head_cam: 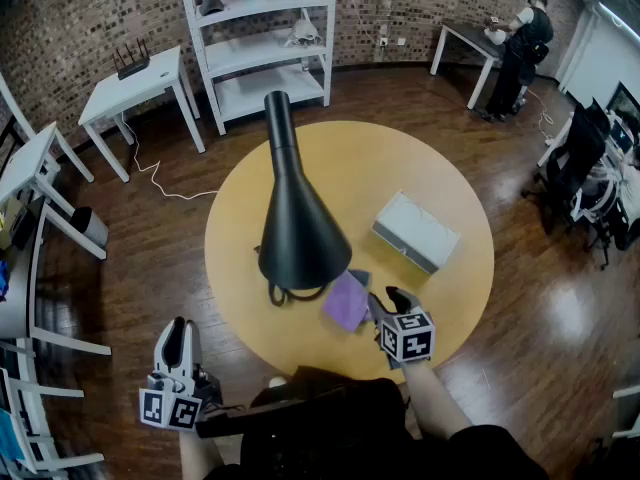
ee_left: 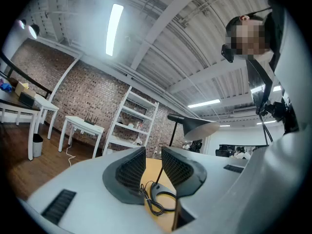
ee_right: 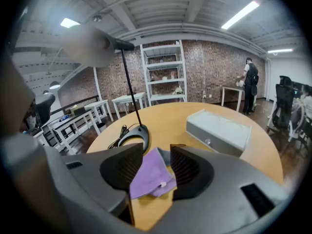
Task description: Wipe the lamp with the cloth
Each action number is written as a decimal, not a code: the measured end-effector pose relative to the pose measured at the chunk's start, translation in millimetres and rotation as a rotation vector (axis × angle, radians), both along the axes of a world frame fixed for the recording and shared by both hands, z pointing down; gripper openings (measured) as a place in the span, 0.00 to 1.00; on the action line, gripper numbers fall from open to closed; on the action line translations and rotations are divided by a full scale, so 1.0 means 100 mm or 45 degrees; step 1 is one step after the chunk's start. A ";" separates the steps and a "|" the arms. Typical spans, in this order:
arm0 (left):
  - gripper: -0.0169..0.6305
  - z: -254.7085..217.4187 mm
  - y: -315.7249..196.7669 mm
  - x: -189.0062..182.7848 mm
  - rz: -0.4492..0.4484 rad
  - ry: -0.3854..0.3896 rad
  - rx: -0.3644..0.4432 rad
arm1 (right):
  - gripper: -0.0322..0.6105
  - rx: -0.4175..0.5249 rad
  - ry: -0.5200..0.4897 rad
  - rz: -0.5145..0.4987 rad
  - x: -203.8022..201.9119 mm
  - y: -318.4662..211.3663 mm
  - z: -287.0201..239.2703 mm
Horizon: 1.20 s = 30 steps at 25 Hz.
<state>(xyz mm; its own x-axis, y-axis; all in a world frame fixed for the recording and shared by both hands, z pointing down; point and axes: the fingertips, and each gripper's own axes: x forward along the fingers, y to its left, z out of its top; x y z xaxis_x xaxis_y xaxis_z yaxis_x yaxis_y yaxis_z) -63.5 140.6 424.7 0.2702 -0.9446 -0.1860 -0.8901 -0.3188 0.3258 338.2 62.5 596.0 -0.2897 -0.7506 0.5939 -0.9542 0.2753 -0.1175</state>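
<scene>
The black lamp point(head_cam: 298, 230) stands on the round wooden table point(head_cam: 450, 298), its cone shade hanging over the near left part and its ring base point(ee_right: 132, 135) beneath. A purple cloth point(head_cam: 347, 301) lies on the table just right of the base. My right gripper point(head_cam: 388, 300) points down at it, open; the cloth's near end point(ee_right: 150, 174) lies between the jaws. My left gripper point(head_cam: 183, 330) hangs off the table's near left edge, shut and empty. In the left gripper view point(ee_left: 153, 152) the lamp shade point(ee_left: 200, 128) shows beyond the jaws.
A grey box point(head_cam: 416, 230) sits on the table to the right of the lamp. The lamp's cable point(ee_left: 153, 204) coils by its base. A white shelf unit point(head_cam: 262, 43) and white side tables point(head_cam: 135, 83) stand behind. A person point(head_cam: 520, 48) stands at the far right.
</scene>
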 end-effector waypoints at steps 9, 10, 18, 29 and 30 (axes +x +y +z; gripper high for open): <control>0.16 0.00 -0.06 0.07 -0.007 -0.032 -0.009 | 0.60 -0.392 0.076 0.061 -0.33 -0.26 0.98; 0.16 -0.01 -0.07 0.07 -0.007 -0.034 -0.014 | 0.60 -0.413 0.088 0.070 -0.35 -0.29 1.03; 0.16 0.05 0.06 -0.17 -0.088 -0.021 -0.046 | 0.60 -0.427 0.217 -0.014 -0.57 -0.40 1.35; 0.16 0.17 -0.05 -0.10 -0.034 0.015 -0.080 | 0.23 -0.263 0.184 -0.237 -0.48 -0.22 1.11; 0.16 0.17 -0.08 -0.05 -0.012 0.018 -0.083 | 0.23 -0.200 0.148 -0.230 -0.43 -0.26 0.95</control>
